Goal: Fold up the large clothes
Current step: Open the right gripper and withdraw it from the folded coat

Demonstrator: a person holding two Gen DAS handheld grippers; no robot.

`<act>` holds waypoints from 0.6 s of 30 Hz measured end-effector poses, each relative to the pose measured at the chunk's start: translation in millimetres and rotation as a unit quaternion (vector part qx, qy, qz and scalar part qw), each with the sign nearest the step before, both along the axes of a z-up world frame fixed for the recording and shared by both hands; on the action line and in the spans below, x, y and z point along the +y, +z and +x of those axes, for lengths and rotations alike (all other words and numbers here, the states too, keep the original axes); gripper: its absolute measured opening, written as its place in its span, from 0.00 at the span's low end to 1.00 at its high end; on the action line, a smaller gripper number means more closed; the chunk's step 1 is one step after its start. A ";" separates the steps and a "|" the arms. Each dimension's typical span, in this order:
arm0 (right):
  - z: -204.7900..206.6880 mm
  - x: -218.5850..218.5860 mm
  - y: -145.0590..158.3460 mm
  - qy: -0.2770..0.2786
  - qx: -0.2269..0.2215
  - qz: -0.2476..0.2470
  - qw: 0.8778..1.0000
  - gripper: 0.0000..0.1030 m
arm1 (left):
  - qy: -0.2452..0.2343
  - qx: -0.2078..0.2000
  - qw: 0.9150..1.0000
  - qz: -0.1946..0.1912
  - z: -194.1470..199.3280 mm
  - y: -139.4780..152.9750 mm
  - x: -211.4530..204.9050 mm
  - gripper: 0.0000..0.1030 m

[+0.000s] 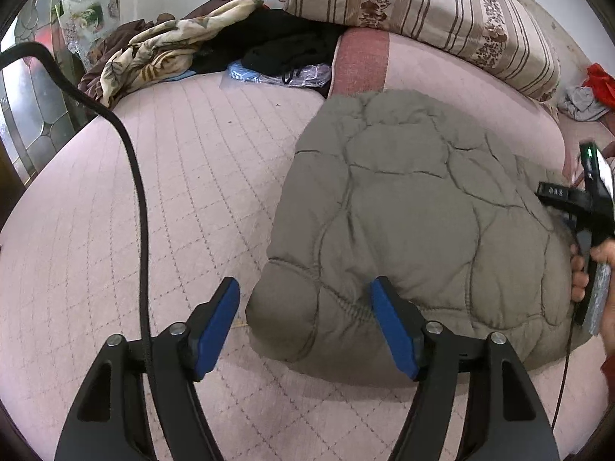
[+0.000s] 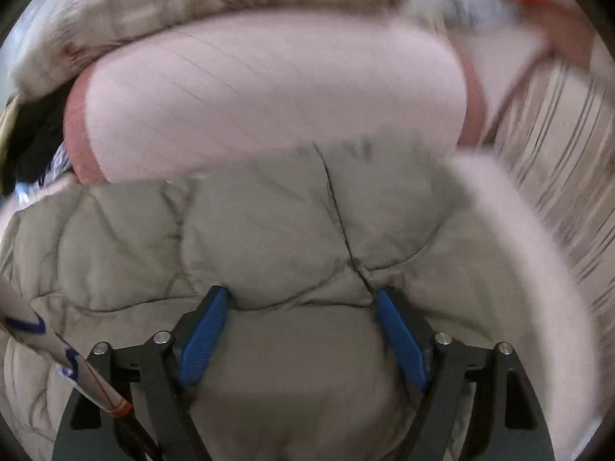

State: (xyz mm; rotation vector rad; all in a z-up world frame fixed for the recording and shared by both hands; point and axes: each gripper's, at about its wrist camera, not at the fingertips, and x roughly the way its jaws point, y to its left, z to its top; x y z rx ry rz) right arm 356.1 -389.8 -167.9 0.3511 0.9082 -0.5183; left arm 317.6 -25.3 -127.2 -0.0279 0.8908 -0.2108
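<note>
My left claw gapes wide at the near corner of the grey-green quilted jacket, which lies bunched on the pink bed against a pink bolster. My right claw, also wide, presses into the padding; motion blur smears everything beyond it.

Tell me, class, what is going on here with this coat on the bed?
A person with a gripper in each hand is folding a padded grey coat on a pink quilted bed. The coat lies bundled up. The left gripper is open at the coat's near corner, one finger pressing the fabric. The right gripper is open too, its fingers against the coat. Neither has hold of it.
</note>
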 end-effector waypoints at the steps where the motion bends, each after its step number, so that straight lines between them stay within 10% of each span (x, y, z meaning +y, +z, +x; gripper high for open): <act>1: -1.1 -8.8 -4.4 -0.003 -0.010 0.025 1.000 0.83 | 0.001 0.000 1.000 0.000 1.3 0.1 -0.2 0.70; 11: -69.1 -10.6 52.8 0.014 -0.053 -0.029 0.998 0.82 | 0.006 0.010 1.000 -0.015 -1.6 2.8 8.0 0.70; 18: -103.7 -44.7 3.2 -0.018 -0.008 -0.028 0.999 0.85 | 0.007 -0.001 1.000 0.009 -3.3 -2.3 -0.2 0.71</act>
